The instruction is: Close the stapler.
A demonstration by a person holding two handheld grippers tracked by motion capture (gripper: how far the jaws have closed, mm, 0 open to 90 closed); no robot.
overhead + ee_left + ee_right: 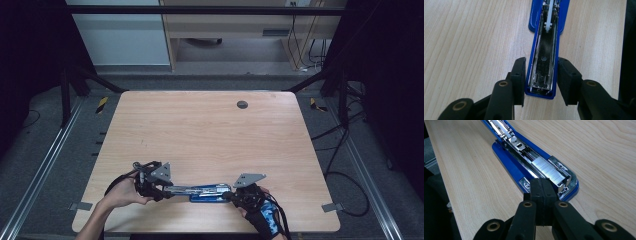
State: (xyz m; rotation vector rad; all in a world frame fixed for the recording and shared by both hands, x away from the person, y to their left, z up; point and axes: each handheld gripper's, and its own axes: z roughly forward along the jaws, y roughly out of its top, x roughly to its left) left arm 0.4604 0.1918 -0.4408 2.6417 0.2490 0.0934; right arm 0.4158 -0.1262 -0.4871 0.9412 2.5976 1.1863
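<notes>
While the blue stapler (207, 192) lies opened flat near the worktop's (210, 130) front edge, I note my left claw (541, 75) straddling its lid end, pads just beside the blue sides, not visibly pressing. My right claw (543, 192) is clenched on nothing, tips at the stapler's other end, beside the staple strip (547, 170) in the magazine.
</notes>
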